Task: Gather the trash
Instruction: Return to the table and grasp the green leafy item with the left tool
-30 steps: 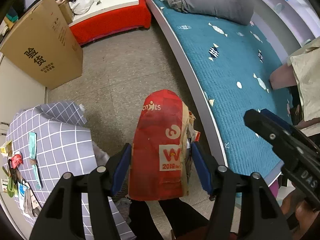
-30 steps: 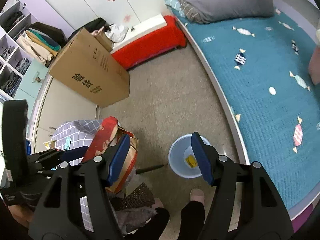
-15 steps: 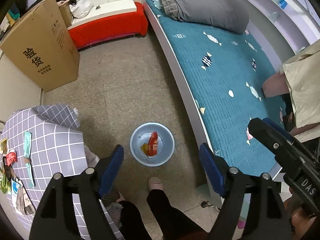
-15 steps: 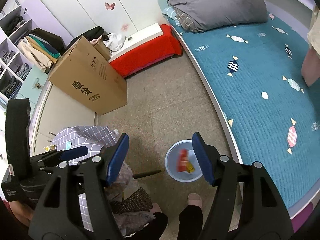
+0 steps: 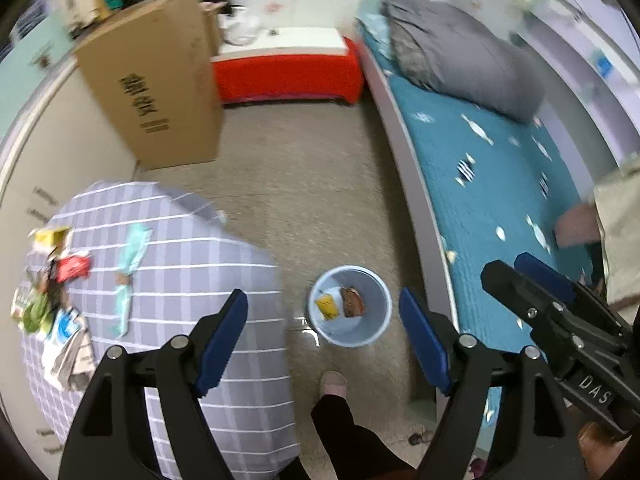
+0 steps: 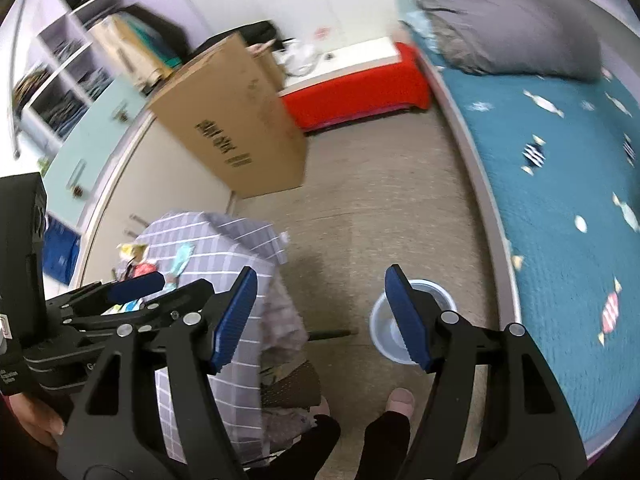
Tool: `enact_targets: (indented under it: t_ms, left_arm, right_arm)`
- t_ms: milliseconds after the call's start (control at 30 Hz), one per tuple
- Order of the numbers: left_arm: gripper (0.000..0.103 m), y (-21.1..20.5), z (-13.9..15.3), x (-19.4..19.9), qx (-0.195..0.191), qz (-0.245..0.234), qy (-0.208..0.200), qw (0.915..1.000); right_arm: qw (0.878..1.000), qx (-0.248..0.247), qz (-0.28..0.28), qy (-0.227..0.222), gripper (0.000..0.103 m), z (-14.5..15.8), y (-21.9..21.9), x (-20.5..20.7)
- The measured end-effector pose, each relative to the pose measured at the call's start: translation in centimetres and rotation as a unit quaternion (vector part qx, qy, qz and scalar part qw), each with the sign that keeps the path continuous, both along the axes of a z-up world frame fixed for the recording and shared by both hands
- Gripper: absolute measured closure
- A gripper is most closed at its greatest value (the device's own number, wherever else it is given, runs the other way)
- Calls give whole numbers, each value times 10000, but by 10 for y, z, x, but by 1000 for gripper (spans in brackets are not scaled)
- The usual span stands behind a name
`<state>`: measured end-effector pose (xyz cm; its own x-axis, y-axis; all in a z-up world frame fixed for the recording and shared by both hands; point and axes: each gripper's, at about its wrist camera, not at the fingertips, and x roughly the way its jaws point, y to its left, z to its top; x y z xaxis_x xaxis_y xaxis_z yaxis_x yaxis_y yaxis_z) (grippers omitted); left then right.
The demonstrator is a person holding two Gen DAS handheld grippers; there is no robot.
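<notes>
A pale blue bin (image 5: 376,300) stands on the floor between the table and the bed. A crumpled red snack bag (image 5: 352,302) and a yellow wrapper (image 5: 326,305) lie inside it. My left gripper (image 5: 322,296) hangs high above the bin, open, with nothing between its blue pads. My right gripper (image 6: 322,272) is open and empty too, and its right finger hides part of the bin (image 6: 440,296). Several wrappers (image 5: 72,268) and a teal packet (image 5: 130,256) lie on the checked tablecloth (image 5: 180,280) at the left.
A large cardboard box (image 5: 160,80) leans on the cupboard at the back left. A red bench (image 5: 288,72) stands against the far wall. The bed (image 5: 500,184) with a teal cover runs along the right. The person's foot (image 5: 334,382) is just below the bin.
The red bag left my left gripper and now lies in the bin. The left jaws widened. Both views rose and swung left, showing more of the table.
</notes>
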<state>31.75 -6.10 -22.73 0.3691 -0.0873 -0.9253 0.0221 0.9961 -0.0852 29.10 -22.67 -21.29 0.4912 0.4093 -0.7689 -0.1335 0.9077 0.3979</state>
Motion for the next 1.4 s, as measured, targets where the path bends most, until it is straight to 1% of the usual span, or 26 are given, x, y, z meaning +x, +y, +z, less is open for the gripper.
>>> enact_targets:
  t_ms: [100,200,367,533,633,700,833,1000,1100,1167,1233,1267,1300,1333,1367,1400]
  left_arm:
    - [27,38,7,-12,-29,396,-103,9992]
    - [27,82,13,-25,-119,814,-180,9965]
    - [26,162,18,-49,-238,1524,-297,9876]
    - [26,238,16,-66,-367,2087,-324,9767]
    - [27,274,9,-68,-375,2248,-251,9734]
    - [27,297,1,-68,-459,2327,-191,9713]
    - [27,335,-20,-61,-515,2432,14,9686]
    - [27,370,-44,-49,-654,2514,217,9654]
    - [27,386,-60,-37,-730,2491,377,9650]
    - [33,389,-68,-31,-766,2433,464,9658]
    - [43,387,-78,-23,-772,2288,629,9684]
    - [45,386,-81,-20,-760,2236,690,9693]
    - [50,385,-85,-18,-754,2184,731,9702]
    - [60,385,-88,-17,-735,2156,748,9708]
    - [66,386,-91,-16,-729,2143,755,9711]
    - [77,387,-93,-15,-738,2124,748,9715]
  right_arm:
    - [9994,6,332,-48,37,4,37,1]
    - [9977,19,671,-60,36,7,79,1]
    - [9934,56,1145,-8,36,6,152,-2]
    - [9910,23,1334,67,36,0,208,-7]
    - [9906,4,1360,127,36,-7,237,-7]
    - [9909,-17,1335,191,36,-13,256,-7]
    - [9916,-54,1247,325,36,-26,283,-4]
    - [9922,-98,1117,548,36,-46,308,5]
    - [9923,-128,1040,666,36,-59,318,12]
    - [9923,-151,987,729,36,-66,322,17]
    - [9923,-176,928,803,36,-74,326,22]
    - [9923,-188,891,845,36,-79,328,25]
    - [9921,-199,878,875,36,-82,330,28]
    - [9920,-214,853,910,36,-87,332,31]
    - [9919,-226,839,929,36,-90,332,33]
    - [9917,-235,829,958,36,-94,334,35]
